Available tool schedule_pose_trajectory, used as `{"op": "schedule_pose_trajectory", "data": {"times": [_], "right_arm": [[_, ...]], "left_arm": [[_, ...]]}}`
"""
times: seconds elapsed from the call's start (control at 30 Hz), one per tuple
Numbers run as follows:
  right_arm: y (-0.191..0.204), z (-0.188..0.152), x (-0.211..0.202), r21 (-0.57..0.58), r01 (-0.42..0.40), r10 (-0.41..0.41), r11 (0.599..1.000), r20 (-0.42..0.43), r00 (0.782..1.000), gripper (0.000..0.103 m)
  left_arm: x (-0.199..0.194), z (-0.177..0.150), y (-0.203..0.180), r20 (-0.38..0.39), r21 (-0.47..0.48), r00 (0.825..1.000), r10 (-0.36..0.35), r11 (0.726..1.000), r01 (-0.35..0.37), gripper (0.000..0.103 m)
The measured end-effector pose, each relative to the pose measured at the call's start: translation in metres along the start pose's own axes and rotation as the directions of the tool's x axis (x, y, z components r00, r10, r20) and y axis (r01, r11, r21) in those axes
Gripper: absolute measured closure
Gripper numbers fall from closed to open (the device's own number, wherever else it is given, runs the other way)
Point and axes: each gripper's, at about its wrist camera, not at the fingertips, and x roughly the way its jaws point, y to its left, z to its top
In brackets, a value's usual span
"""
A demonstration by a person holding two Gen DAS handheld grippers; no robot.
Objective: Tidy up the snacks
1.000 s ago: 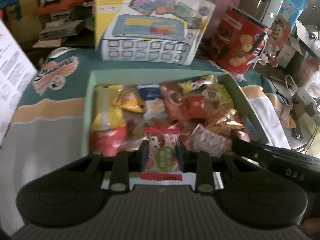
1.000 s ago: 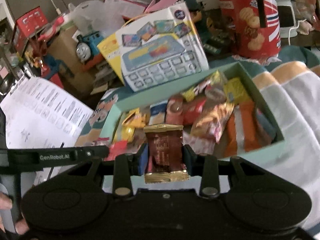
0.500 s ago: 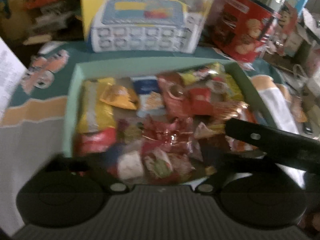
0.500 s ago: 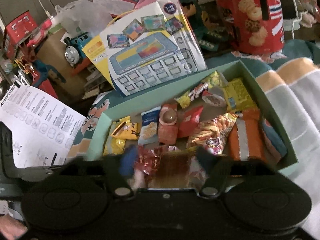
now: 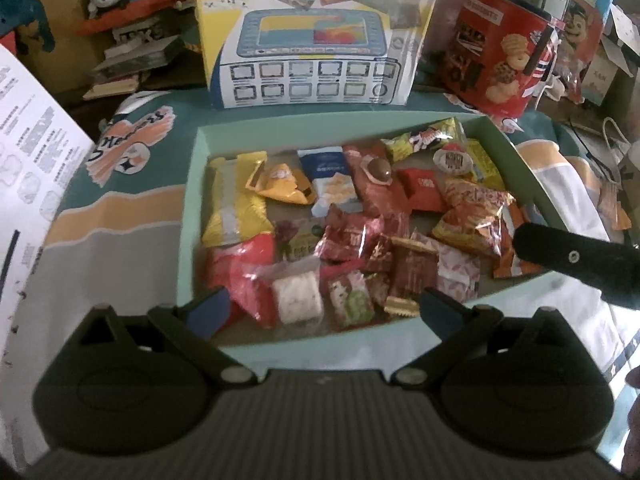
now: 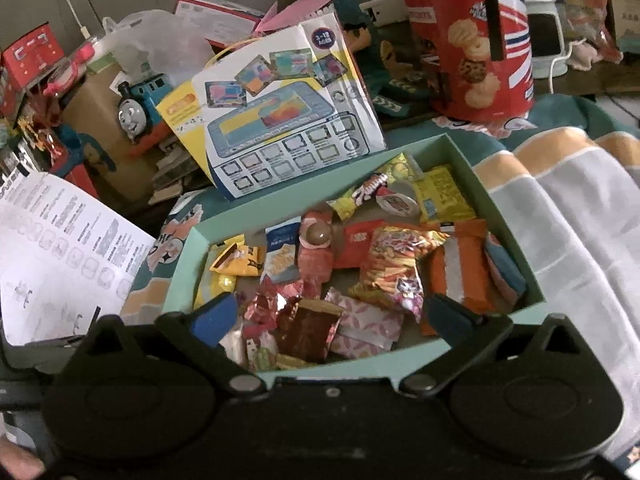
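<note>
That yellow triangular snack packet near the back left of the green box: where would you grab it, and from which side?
Probably from above, by the raised upper corner of the yellow triangular packet. It lies puffed and tilted on the green box floor, its peak standing clear of the blue-and-white packet beside it, so open jaws could straddle that crimped edge.

Dim, warm indoor light; soft glare at 12 o'clock on the toy box (image 5: 316,36). Strong fisheye bending at edges, slight overall softness.

Right hand-held gripper (image 6: 324,314) opening over snack-filled green box (image 6: 516,236).
</note>
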Motion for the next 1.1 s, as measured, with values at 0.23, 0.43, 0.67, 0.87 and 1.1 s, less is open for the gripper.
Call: {"op": "schedule_pose_trajectory", "data": {"times": [0.23, 0.43, 0.67, 0.87, 1.1], "right_arm": [[0.011, -0.014, -0.031, -0.047, 0.029, -0.029, 0.998, 0.004, 1.0, 0.0], [0.015, -0.028, -0.052, -0.07, 0.049, -0.049, 0.996, -0.01, 0.999, 0.0], [0.018, -0.043, -0.066, -0.119, 0.102, -0.109, 0.988, -0.053, 0.993, 0.0], [0.021, -0.055, -0.064, -0.156, 0.121, -0.139, 0.98, -0.108, 0.984, 0.0], [0.021, -0.068, -0.056, -0.18, 0.132, -0.163, 0.975, -0.169, 0.972, 0.0]], "left_arm": [[-0.026, -0.018, 0.009, 0.003, -0.014, 1.0, 0.017, 1.0, -0.017, 0.0], [-0.047, -0.035, 0.019, 0.025, -0.044, 0.999, 0.021, 0.999, -0.02, 0.0], [-0.064, -0.058, 0.023, 0.052, -0.022, 0.997, 0.061, 0.998, -0.06, 0.0], [-0.064, -0.07, 0.033, 0.03, -0.044, 0.997, 0.076, 0.996, -0.074, 0.0], [-0.058, -0.083, 0.044, 0.004, -0.084, 0.993, 0.12, 0.989, -0.12, 0.0]]}}
